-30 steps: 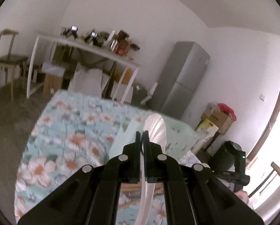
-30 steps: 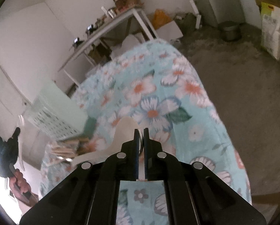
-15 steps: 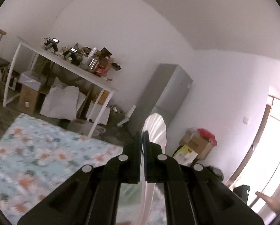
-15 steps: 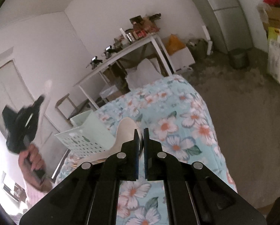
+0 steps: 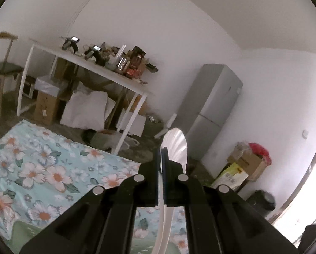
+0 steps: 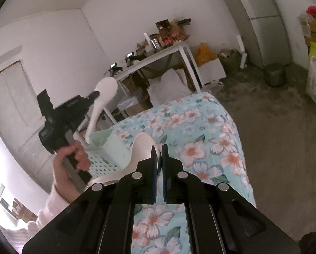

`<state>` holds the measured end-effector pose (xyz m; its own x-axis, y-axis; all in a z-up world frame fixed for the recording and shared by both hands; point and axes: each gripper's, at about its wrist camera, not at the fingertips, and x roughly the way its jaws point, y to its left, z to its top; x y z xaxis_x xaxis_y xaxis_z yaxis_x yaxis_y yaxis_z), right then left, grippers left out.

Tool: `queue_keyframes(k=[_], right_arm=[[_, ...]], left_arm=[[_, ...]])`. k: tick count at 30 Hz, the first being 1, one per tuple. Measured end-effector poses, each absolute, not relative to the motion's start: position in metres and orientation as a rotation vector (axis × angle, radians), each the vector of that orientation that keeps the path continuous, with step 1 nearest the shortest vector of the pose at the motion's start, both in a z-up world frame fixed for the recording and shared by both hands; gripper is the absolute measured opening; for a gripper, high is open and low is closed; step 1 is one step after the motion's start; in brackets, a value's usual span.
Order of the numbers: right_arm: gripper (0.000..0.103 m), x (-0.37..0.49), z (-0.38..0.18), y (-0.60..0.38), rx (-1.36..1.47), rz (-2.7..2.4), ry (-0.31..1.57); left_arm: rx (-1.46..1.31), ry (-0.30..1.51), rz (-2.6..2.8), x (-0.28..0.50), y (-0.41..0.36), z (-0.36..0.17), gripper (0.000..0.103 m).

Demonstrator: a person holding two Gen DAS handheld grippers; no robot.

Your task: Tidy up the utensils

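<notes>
Left gripper (image 5: 161,163): fingers pressed together on a white spoon (image 5: 175,146), pinching its handle; the bowl sticks up past the fingertips, the handle runs down between the fingers and out the bottom of the left wrist view. From the right wrist view the same gripper sits in the person's left hand (image 6: 74,155), held up in the air above the pale green perforated basket (image 6: 107,148), spoon bowl pointing up toward the white desk (image 6: 158,60) at the back wall.

Right gripper (image 6: 159,158): fingers also squeezed shut, pinching a second white spoon (image 6: 140,150). Its bowl lies just left of the fingertips; the handle trails down-left, passing in front of the basket.

Basket stands on the surface covered with the light blue floral cloth (image 6: 202,135), near its left edge in the right wrist view.

Readable text: none. Boxes under the desk and the yellow package (image 5: 231,175) by the cardboard box carry print, too small and blurred to read. Grey fridge (image 5: 210,110) has no legible badge. Items on the desk are too small to identify any brand.
</notes>
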<state>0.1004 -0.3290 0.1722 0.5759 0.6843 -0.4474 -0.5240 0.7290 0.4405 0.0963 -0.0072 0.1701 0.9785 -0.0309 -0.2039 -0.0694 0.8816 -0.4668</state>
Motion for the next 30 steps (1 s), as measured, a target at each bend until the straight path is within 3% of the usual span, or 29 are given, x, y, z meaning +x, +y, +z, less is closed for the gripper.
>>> queue_keyframes(k=[11, 21, 30], right_arm=[[0.003, 0.100, 0.173, -0.324, 0.291, 0.717, 0.629], [0.003, 0.108, 0.183, -0.322, 0.291, 0.700, 0.611], [0.003, 0.109, 0.203, -0.321, 0.296, 0.693, 0.578]], left_arm=[[-0.467, 0.216, -0.028, 0.096, -0.016, 0.140, 0.003], [-0.337, 0.341, -0.123, 0.061, -0.003, 0.132, 0.003], [-0.291, 0.346, -0.094, 0.006, 0.019, 0.133, 0.003]])
